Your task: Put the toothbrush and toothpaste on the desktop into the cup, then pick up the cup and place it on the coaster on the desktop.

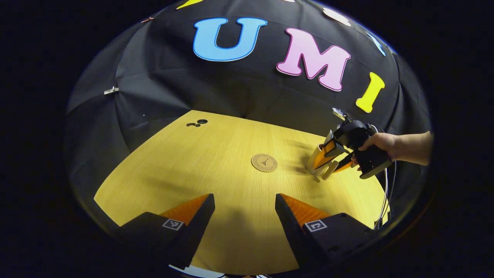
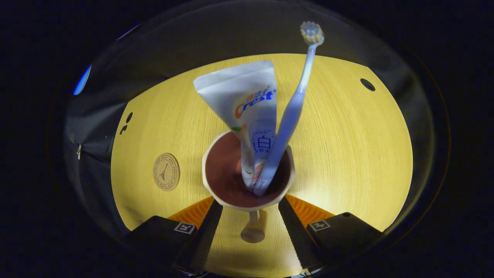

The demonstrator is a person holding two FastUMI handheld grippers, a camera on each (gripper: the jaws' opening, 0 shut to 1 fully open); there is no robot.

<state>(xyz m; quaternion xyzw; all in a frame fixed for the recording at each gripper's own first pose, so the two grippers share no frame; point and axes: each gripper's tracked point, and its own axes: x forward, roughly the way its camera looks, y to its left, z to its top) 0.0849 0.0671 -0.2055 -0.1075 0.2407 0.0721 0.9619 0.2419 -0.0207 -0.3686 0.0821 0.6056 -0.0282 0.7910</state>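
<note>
Right gripper view: the cup (image 2: 247, 181) with toothpaste (image 2: 249, 112) and toothbrush (image 2: 289, 116) sits between the right gripper (image 2: 249, 210) fingers, which look pressed on its sides. I judge it rigid, top-heavy; hold low. Left gripper (image 1: 244, 216) is apart; coaster (image 1: 264, 162) ahead.

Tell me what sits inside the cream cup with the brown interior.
Inside the cream cup stand a white toothpaste tube and a pale blue toothbrush, both leaning against its far side. Their lower ends hide part of the cup's bottom.
</note>
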